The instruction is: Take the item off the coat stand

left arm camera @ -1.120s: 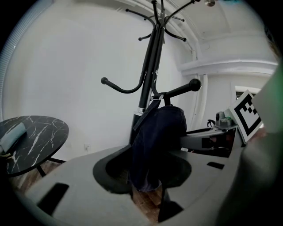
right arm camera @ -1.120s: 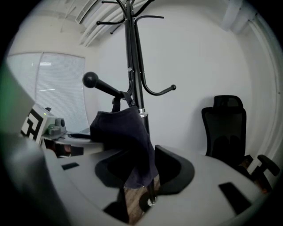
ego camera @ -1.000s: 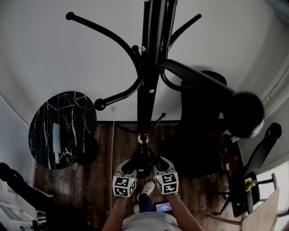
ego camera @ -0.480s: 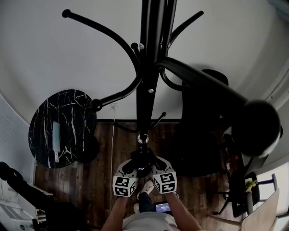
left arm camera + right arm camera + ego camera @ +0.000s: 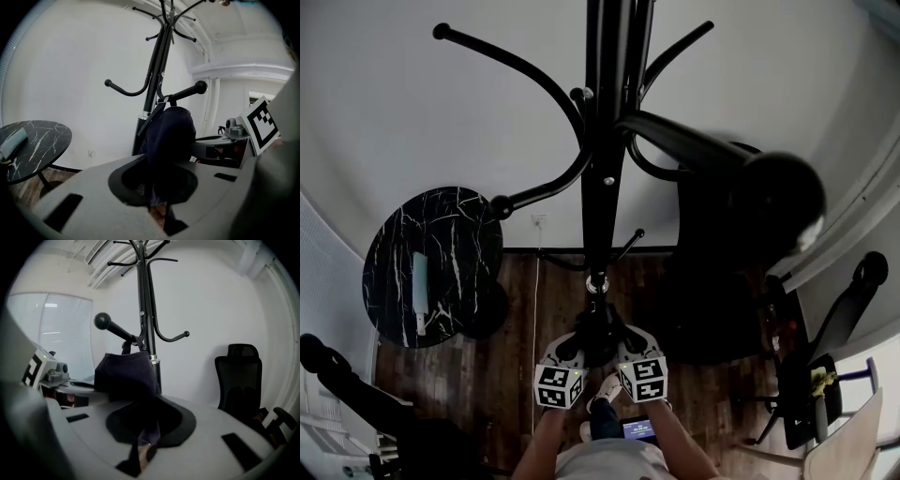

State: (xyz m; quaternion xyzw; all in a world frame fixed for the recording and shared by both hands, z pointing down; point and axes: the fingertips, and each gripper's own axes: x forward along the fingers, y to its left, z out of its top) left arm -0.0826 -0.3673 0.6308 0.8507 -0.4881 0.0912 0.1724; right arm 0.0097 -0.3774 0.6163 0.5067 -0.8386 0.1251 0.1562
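Spotter: Where is the item, and do you have it?

Me: The dark fabric item [image 5: 168,131] hangs low on the coat stand [image 5: 605,187], its strap [image 5: 157,108] looped over the ball-ended hook [image 5: 187,93]; I can't tell whether it's a bag or a cap; my left gripper [image 5: 157,192] is pinched tight on the lower fabric; my right gripper [image 5: 145,430] is closing its jaws with the same cloth between them, already squeezed into the slot.

Spotter: So nothing is off the stand yet?

Me: I judge not; the strap sits on the hook, so the lift is ahead of me.

Spotter: What worries you?

Me: Three things; first, the hook slopes upward to a fat ball, so if I pull straight toward myself the strap may catch behind it and I drag the whole stand, which looks tall and thin enough to tip; I'd want to lift up and outward along the arm; second, I hold only a fold of loose cloth near the bottom, so raising the grippers may just bunch the fabric while the strap stays put, or the fold may slide out of the pads; third, both grippers bite close together, so if my hands move unevenly the cloth twists and the strap winds tighter on the hook.
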